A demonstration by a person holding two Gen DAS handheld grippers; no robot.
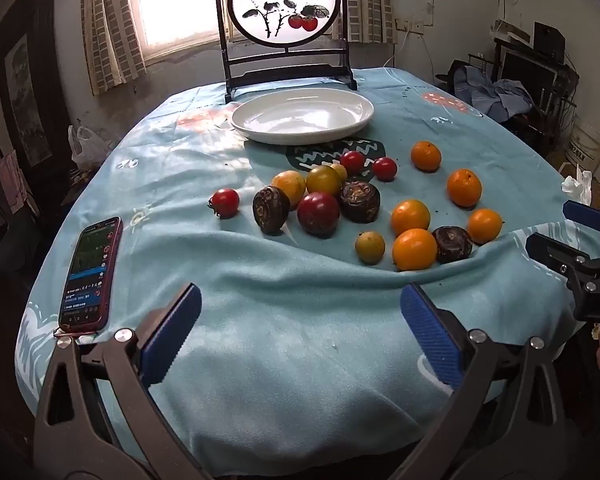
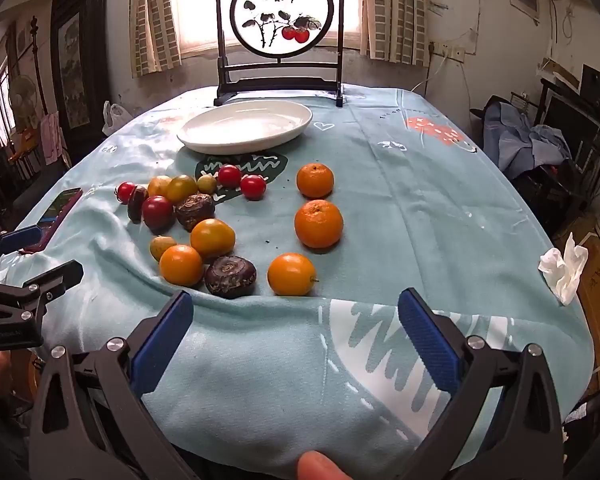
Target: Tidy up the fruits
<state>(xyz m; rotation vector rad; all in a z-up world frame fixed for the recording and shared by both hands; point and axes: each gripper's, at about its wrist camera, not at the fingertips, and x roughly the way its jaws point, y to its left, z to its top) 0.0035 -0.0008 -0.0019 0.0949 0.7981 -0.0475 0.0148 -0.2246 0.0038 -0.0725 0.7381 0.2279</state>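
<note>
Left gripper point(image 1: 300, 336) & right gripper point(image 2: 296, 344): jaws spread wide, nothing between them, both hang over bare tablecloth point(image 2: 400, 200) at near edge. Fruits point(image 1: 360, 204) lie loose mid-table, untouched. White oval plate point(image 1: 300, 116) beyond them, long axis left-right, holding nothing

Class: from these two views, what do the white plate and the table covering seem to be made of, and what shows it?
White plate: probably glazed ceramic, since window light reflects brightly off its smooth, glossy surface; hard plastic cannot be ruled out.
Table covering: soft printed fabric, matte and slightly fuzzy, bunching into folds near the front edge.
</note>
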